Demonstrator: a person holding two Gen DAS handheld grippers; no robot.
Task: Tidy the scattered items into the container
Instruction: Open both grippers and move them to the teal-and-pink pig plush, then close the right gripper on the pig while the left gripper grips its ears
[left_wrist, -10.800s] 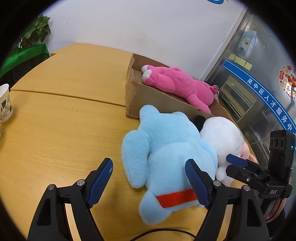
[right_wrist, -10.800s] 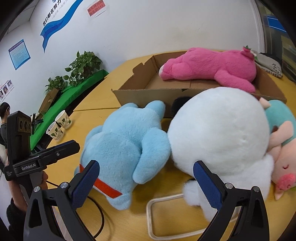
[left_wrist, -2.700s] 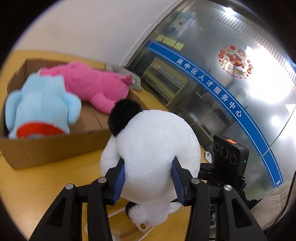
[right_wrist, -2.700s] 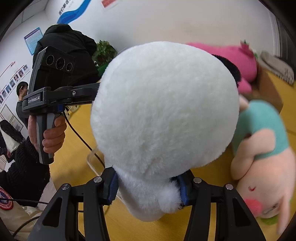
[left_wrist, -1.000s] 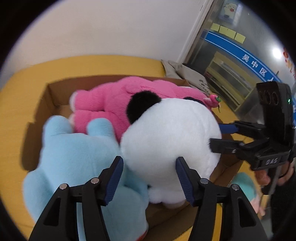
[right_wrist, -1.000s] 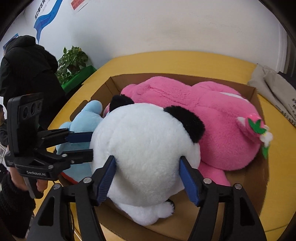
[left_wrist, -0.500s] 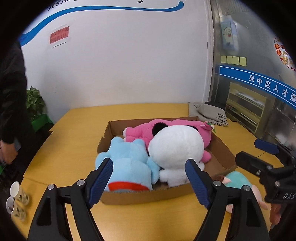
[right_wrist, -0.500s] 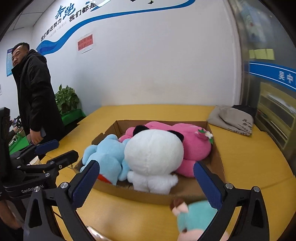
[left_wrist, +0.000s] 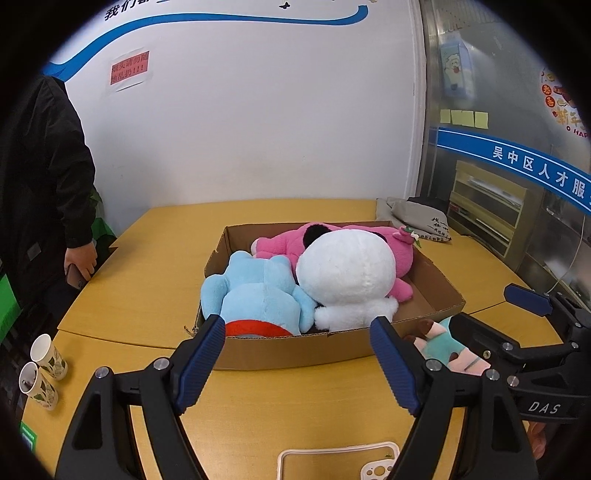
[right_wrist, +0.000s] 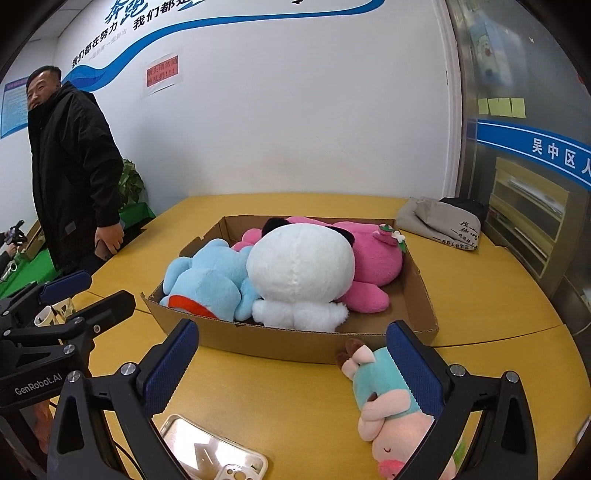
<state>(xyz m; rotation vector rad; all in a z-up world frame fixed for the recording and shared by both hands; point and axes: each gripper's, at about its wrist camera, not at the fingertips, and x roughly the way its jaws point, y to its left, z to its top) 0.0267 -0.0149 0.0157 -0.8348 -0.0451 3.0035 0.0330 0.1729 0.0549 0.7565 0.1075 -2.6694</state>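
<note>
- My right gripper (right_wrist: 293, 365) half hides the pig plush (right_wrist: 388, 406); both jaws gape empty.
- Phone (right_wrist: 207, 456) cut off at 6 o'clock.
- Cardboard box (right_wrist: 280, 341) holds three plush toys.

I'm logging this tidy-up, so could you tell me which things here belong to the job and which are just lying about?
Job: cardboard box; blue plush, white plush and pink plush inside it; pig plush on the table.

Lying about: phone case, paper cups, grey bag.
</note>
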